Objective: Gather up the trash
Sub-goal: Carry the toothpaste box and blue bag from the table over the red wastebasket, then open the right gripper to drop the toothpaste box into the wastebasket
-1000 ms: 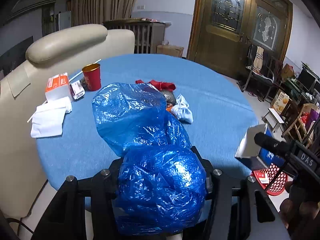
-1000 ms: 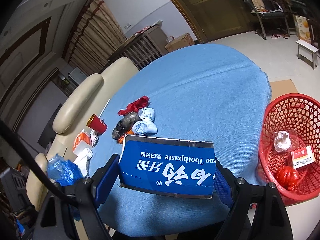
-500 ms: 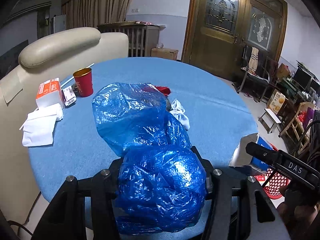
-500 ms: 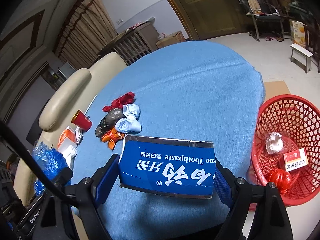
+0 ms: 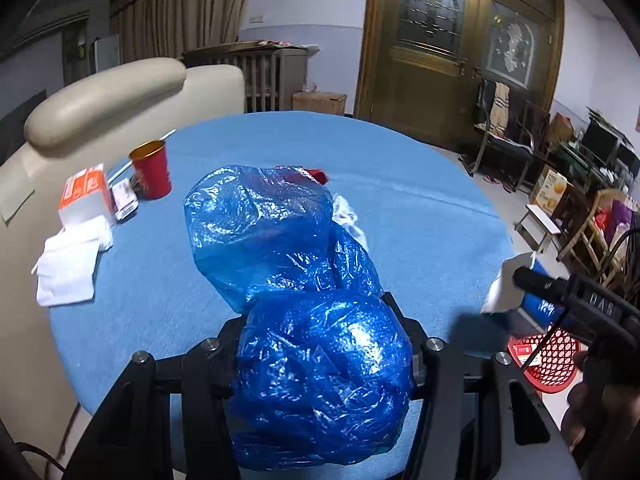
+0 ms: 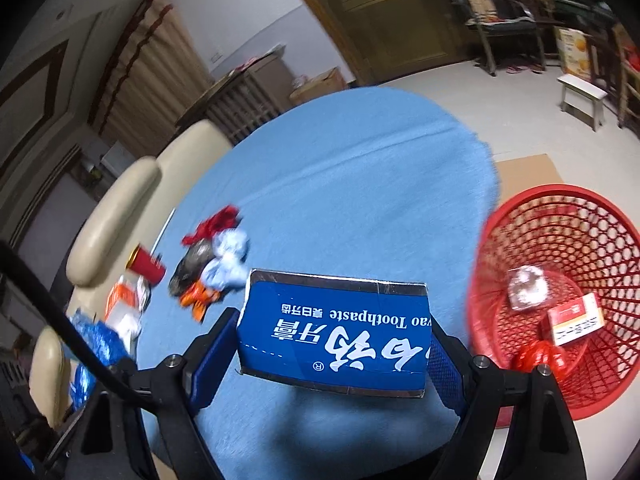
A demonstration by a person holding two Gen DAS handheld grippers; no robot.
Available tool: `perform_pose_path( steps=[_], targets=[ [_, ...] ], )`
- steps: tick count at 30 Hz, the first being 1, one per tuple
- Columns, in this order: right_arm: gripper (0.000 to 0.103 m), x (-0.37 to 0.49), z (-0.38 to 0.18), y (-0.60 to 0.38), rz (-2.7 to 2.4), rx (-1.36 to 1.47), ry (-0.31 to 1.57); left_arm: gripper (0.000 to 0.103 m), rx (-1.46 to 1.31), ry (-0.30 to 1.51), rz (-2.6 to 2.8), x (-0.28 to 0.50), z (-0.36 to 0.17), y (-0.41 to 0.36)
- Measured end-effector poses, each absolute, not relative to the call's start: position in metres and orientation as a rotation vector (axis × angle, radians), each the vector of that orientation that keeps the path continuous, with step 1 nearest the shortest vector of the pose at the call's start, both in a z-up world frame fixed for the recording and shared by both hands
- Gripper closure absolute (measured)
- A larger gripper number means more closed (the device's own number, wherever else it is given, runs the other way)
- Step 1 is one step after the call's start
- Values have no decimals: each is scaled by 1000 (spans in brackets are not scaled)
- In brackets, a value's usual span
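Note:
My left gripper is shut on a crumpled blue plastic bag and holds it above the near edge of the round blue table. My right gripper is shut on a blue toothpaste box, held over the table's right edge, left of the red mesh basket on the floor. The basket holds a red-white carton, a foil ball and a red wrapper. The right gripper with the box also shows in the left wrist view.
On the table lie a heap of red, grey, pale blue and orange scraps, a red cup, an orange-white box and white tissues. A beige sofa stands behind the table. A cardboard sheet lies on the floor.
Both grippers have moved right along the table edge with their loads. The right gripper with the toothpaste box has come closer to the red basket.

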State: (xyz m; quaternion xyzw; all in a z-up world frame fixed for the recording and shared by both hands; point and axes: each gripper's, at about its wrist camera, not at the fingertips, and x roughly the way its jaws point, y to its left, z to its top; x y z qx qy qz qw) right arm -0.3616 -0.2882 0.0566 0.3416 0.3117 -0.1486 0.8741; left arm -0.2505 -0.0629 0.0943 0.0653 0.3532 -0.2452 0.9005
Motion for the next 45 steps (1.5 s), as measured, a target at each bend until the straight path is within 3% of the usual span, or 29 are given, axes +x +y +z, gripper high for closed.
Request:
perform_pose_path(
  steps=[22,35,45],
  targets=[
    [15,-460,39,-415,-599,895,527,46,293,688,-720,-279,108,-161],
    [15,-471,69,-436,-663,815,495,46,277,694,-790,-280,113,-184],
    [15,-476,51,-445,-703,825,541,46,305,689,-852,-288,113,-210]
  ],
)
